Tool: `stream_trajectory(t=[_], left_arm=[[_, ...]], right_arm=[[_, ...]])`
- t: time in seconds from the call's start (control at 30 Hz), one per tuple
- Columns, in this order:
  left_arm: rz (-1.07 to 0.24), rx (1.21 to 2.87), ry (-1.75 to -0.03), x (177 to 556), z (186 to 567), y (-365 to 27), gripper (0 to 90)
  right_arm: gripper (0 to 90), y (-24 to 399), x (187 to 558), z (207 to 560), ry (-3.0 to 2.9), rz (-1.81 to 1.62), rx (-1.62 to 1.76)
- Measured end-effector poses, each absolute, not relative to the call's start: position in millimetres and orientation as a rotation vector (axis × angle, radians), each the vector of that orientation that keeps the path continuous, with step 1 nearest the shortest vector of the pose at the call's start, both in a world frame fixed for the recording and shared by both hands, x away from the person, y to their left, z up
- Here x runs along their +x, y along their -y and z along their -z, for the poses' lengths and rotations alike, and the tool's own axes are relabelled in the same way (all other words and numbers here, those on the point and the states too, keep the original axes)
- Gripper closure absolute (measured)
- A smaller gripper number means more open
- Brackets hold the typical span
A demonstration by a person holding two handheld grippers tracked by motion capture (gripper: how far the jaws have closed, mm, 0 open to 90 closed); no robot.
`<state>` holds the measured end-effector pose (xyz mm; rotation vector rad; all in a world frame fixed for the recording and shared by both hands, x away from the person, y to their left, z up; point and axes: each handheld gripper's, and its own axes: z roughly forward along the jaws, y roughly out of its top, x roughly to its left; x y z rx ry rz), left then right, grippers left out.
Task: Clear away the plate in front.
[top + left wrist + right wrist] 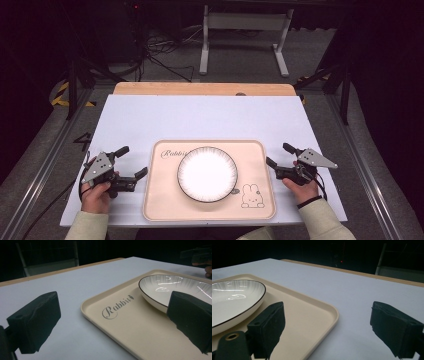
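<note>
We see a white table [150, 115] with a tan tray [165, 200] on it. The tray sits near the front edge, in the middle. A white plate [207, 174] with a thin dark rim lies on the tray. The plate is round and has fine lines all around its edge. The tray has the word "Rabbit" [115, 308] written near its far left corner. A little drawn bunny [251, 195] is near its front right corner, just beside the plate.

We hold the left gripper [131, 161] in our left hand [96, 196]. It sits just left of the tray, low over the table. Its two black jaws are wide apart and hold nothing. In the left gripper view, one jaw is over the bare table and the other is over the tray, in front of the plate's edge. The tray's left edge lies between them.

We hold the right gripper [279, 154] in our right hand [301, 189]. It sits just right of the tray. Its jaws are wide apart too, and hold nothing. In the right gripper view, one jaw is over the tray near the plate, and the other is over the bare table. The tray's corner lies between them.

Both grippers point in at the tray, one from each side. We cannot tell if any jaw touches the tray.
</note>
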<state>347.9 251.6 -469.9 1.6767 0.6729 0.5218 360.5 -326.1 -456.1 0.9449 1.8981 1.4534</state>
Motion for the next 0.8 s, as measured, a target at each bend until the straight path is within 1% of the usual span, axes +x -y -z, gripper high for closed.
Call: stream_trajectory(t=[0.57,0.8], left_arm=[[-0.448,1.727,-0.736,356.8,469.7,-249.0,0.2],[-0.453,1.723,-0.744,357.5,469.8,-249.2,0.3]], right_arm=[[13.6,325.7,360.5,456.1,-1.899,-1.446,0.950],[13.7,325.6,360.6,456.1,-1.900,-1.445,0.949]])
